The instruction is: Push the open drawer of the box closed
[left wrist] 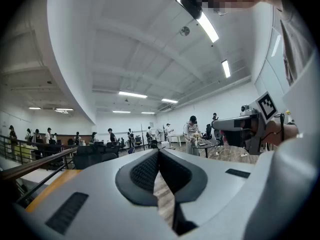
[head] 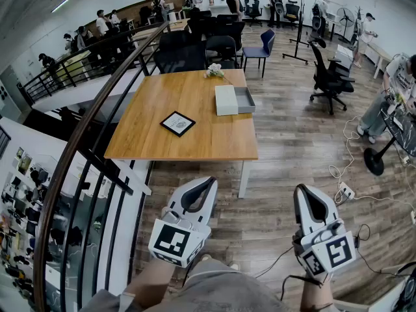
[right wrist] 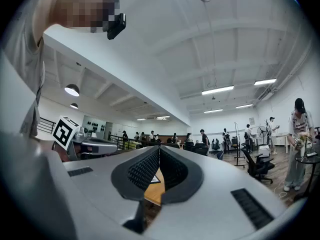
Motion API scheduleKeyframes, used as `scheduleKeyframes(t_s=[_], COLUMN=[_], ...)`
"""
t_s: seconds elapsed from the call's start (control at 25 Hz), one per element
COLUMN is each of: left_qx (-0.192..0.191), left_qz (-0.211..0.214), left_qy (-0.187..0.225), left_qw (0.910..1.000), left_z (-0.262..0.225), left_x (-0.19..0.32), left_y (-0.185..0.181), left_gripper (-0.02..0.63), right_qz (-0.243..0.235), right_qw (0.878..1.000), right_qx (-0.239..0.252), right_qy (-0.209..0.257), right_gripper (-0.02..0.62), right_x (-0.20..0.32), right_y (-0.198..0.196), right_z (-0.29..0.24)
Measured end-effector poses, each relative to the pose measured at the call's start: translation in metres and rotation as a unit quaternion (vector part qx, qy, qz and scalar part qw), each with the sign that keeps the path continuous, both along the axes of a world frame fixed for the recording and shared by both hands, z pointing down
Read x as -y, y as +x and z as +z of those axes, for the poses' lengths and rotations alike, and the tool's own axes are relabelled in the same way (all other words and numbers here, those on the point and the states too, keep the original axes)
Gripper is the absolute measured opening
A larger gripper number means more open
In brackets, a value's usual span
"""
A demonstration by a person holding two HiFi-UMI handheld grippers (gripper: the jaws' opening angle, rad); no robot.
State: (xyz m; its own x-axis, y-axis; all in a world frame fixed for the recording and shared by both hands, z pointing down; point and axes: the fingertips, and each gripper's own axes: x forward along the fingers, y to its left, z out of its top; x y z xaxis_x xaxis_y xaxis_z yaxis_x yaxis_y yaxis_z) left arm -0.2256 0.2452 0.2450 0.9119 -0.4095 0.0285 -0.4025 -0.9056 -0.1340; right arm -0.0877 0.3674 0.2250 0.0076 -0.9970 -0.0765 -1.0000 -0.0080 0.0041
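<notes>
Wood flooring (head: 292,142) surrounds the table (head: 156,119) ahead, where the white box (head: 225,100) sits near its far right edge, drawer (head: 246,99) pulled out to the right. What looks like a framed picture (head: 177,123) lies nearer. My left gripper (head: 211,181) and right gripper (head: 300,189) hang well short of the table, both pinched together on nothing.

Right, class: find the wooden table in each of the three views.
Head view: wooden table, upper centre.
Left gripper view: table, an orange sliver, lower left.
Right gripper view: table, low centre.
Shared landmark: the railing beside the table.
</notes>
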Motion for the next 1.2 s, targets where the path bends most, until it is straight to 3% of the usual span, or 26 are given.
scheduleKeyframes(t_s=[0.4, 0.84, 0.96, 1.0, 1.08, 1.2], left_qx=[0.004, 0.016, 0.018, 0.019, 0.019, 0.020], left_qz=[0.005, 0.008, 0.008, 0.007, 0.007, 0.009], left_qy=[-0.001, 0.002, 0.001, 0.000, -0.002, -0.004], left_qw=[1.0000, 0.9998, 0.9998, 0.9998, 0.9998, 0.9997], left_z=[-0.001, 0.004, 0.007, 0.008, 0.009, 0.016], left_x=[0.006, 0.008, 0.012, 0.014, 0.021, 0.035], left_y=[0.011, 0.023, 0.030, 0.033, 0.039, 0.046], left_gripper=[0.017, 0.017, 0.017, 0.017, 0.017, 0.017], right_qz=[0.007, -0.018, -0.002, 0.008, 0.018, 0.018], right_qw=[1.000, 1.000, 1.000, 1.000, 1.000, 1.000], right_qx=[0.012, 0.005, 0.010, 0.015, 0.020, 0.019], right_qy=[-0.006, -0.018, -0.009, -0.004, 0.002, -0.005], right_gripper=[0.031, 0.032, 0.034, 0.046, 0.201, 0.206], right_x=[0.006, 0.010, 0.014, 0.016, 0.022, 0.035], right_y=[0.013, 0.015, 0.026, 0.032, 0.043, 0.051], right_z=[0.002, 0.013, 0.013, 0.012, 0.011, 0.018])
